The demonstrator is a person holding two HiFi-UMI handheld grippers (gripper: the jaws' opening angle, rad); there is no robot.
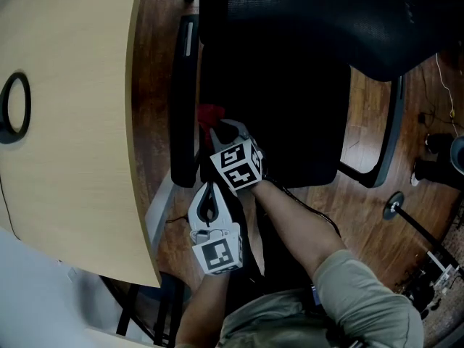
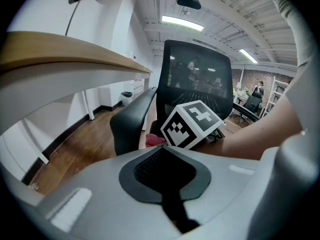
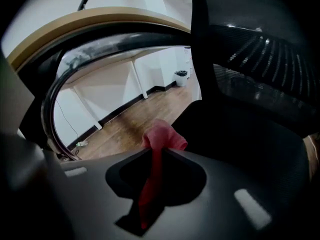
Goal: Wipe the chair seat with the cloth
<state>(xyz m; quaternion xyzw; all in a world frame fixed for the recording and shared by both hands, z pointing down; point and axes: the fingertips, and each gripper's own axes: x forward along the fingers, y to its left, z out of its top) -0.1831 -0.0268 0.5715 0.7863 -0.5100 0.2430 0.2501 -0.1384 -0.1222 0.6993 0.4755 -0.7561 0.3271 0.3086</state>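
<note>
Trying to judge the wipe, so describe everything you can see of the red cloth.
The red cloth is soft, pinkish-red fabric, clamped between the jaws of the right gripper. A narrow strip runs along the jaw gap and a crumpled knob bulges past the tips. In the head view it is a small red patch at the left edge of the chair seat, beside the armrest. Whether it presses on the seat cannot be told.

The chair seat (image 1: 290, 114) lies right of the worktop (image 1: 65, 122), with an armrest (image 1: 185, 100) between them; the cloth (image 1: 211, 113) sits at the seat's left edge, pinched in the right claw (image 1: 223, 130); the left claw (image 1: 209, 194) is just behind, near the armrest's end.
</note>
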